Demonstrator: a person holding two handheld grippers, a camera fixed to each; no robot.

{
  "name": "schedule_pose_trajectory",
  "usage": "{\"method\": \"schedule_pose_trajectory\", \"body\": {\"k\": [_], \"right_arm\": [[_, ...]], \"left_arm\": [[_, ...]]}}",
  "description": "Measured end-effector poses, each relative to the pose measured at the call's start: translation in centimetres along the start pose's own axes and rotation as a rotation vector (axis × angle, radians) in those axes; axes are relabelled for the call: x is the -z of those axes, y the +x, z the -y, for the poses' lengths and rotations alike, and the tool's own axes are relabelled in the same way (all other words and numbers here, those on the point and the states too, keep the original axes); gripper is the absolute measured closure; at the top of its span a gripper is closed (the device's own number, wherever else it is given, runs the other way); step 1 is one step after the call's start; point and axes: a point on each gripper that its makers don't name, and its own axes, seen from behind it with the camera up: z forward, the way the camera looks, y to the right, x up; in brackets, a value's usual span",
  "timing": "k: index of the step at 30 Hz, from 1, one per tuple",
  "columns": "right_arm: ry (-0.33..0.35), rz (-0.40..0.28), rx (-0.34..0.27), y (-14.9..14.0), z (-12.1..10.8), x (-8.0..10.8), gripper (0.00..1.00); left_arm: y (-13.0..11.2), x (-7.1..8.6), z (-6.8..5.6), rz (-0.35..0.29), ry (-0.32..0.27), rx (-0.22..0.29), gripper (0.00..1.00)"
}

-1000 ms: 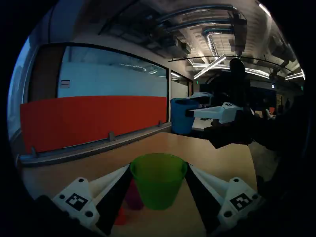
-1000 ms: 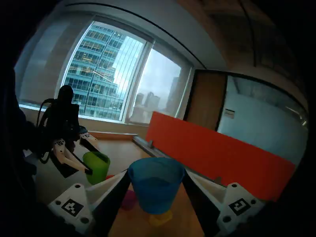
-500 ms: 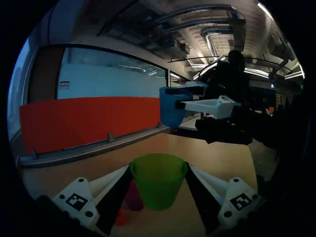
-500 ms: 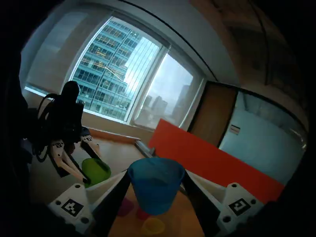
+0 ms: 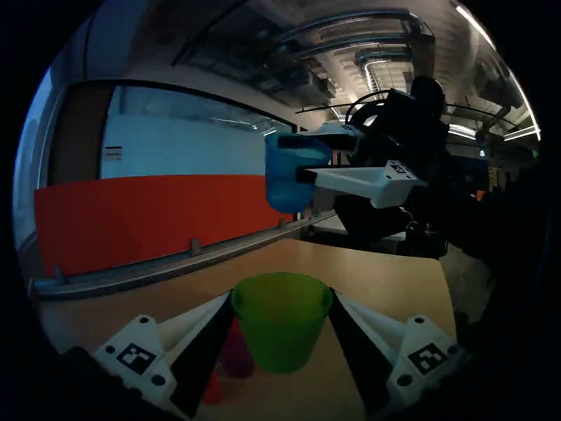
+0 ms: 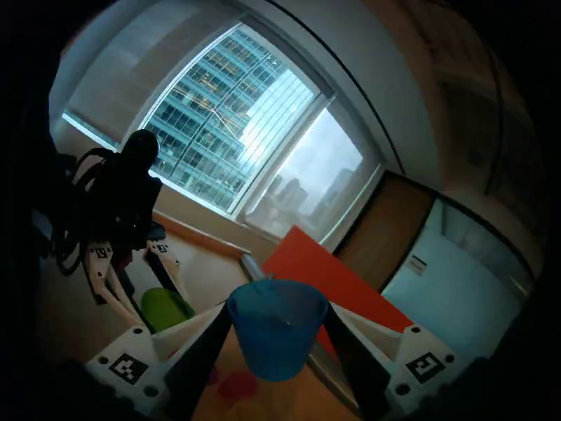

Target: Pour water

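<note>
In the left gripper view my left gripper (image 5: 282, 330) is shut on a green cup (image 5: 282, 319), held upright above the wooden table (image 5: 379, 270). Higher up and beyond it, the right gripper (image 5: 294, 165) holds a blue cup (image 5: 286, 179), tilted towards the green cup. In the right gripper view my right gripper (image 6: 277, 337) is shut on the blue cup (image 6: 276, 328), which leans to the left. Below and to its left sits the green cup (image 6: 165, 309) in the left gripper (image 6: 144, 309), with a dark hand and device behind it.
A purple cup (image 5: 238, 351) and a red cup (image 5: 214, 387) stand on the table behind the green cup. An orange panel (image 5: 154, 214) with a metal rail runs along the table's far edge. A large window (image 6: 231, 133) lies past the left gripper.
The right gripper has risen and moved left with the blue cup, tilting it over the green cup. The left gripper and green cup have stayed still.
</note>
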Motion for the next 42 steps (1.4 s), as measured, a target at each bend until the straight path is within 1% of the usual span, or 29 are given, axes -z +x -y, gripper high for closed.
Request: {"method": "schedule_pose_trajectory", "body": {"k": [3,12,21,32,38,42], "right_arm": [[-0.002,-0.005,0.030,0.4,-0.3,-0.3,0.08],[-0.008,-0.003,0.132,1.1,-1.3,-1.4,0.08],[-0.004,0.001,0.251,1.7,-1.5,-2.6,0.08],[-0.011,0.014,0.388,2.0,-2.1,-3.5,0.08],[-0.013,0.014,0.446,2.4,-2.5,-3.7,0.08],[-0.015,0.015,0.467,2.7,-2.8,-3.9,0.08]], "left_arm": [[0.1,0.0,0.1,0.000,0.003,-0.003,0.10],[-0.1,-0.3,-0.2,0.001,-0.003,-0.003,0.10],[0.3,-0.7,-0.7,-0.003,-0.011,-0.005,0.10],[0.5,-0.8,-0.8,-0.006,-0.013,-0.007,0.10],[0.6,-0.9,-0.9,-0.008,-0.016,-0.007,0.10],[0.6,-0.9,-1.0,-0.008,-0.017,-0.008,0.10]]}}
